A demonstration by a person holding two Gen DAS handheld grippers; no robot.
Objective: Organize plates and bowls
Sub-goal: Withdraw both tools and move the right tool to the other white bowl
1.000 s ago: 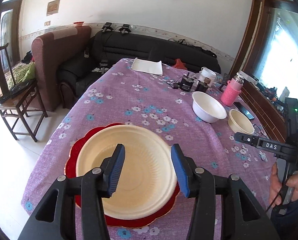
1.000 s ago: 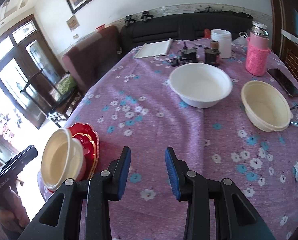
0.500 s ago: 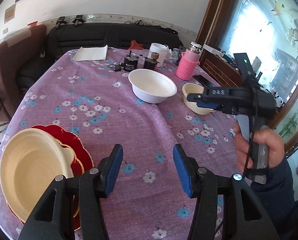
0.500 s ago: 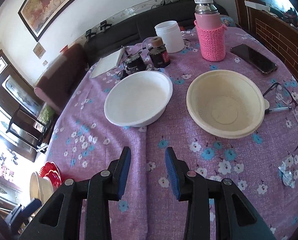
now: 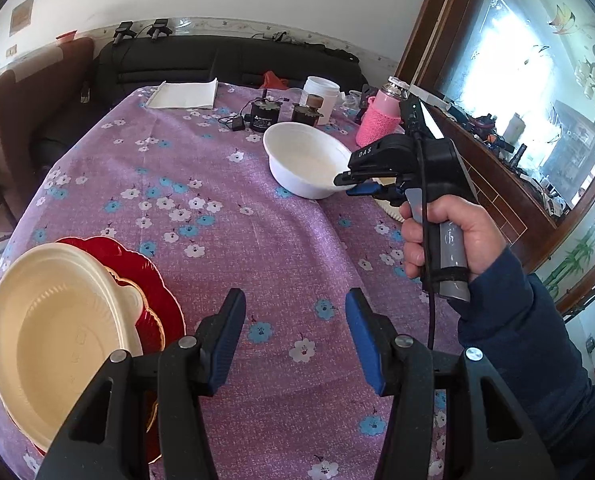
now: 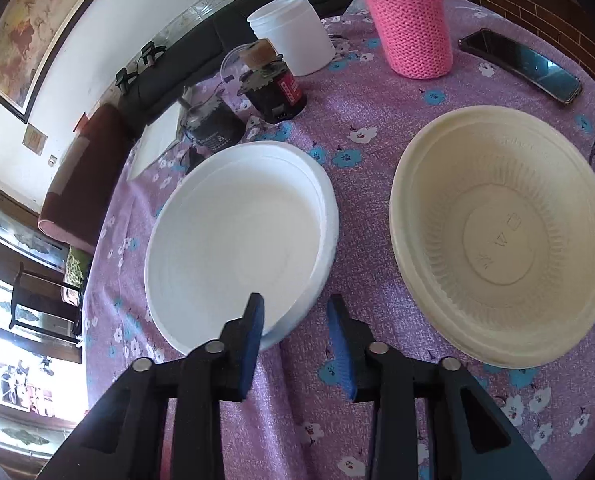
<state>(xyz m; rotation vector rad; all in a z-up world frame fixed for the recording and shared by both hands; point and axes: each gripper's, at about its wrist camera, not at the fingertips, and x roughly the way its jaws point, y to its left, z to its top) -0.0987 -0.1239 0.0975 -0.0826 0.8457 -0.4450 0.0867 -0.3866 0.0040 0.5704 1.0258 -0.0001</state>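
Observation:
A white bowl [image 6: 233, 248] and a cream bowl [image 6: 505, 240] stand side by side on the purple flowered table [image 6: 361, 168]. My right gripper [image 6: 296, 298] straddles the white bowl's near rim, one finger inside and one outside. Its jaws are closing and a gap still shows at the outer pad. In the left wrist view a hand holds this right gripper [image 5: 361, 186] at the white bowl [image 5: 301, 156]. A second cream bowl [image 5: 57, 336] sits on a red plate [image 5: 155, 284] at the near left. My left gripper [image 5: 293, 336] hovers open over bare cloth beside it.
Behind the bowls stand a pink-sleeved bottle [image 6: 409, 28], a white jar [image 6: 293, 36] and two dark jars [image 6: 273, 84]. A phone [image 6: 521, 64] lies at the far right. A folded white cloth [image 5: 183, 94] lies at the table's far end, and a sofa is beyond it.
My right gripper has travelled across the table and down to the white bowl, and its jaws have narrowed around the rim. My left gripper swung right off the cream bowl, then stayed still.

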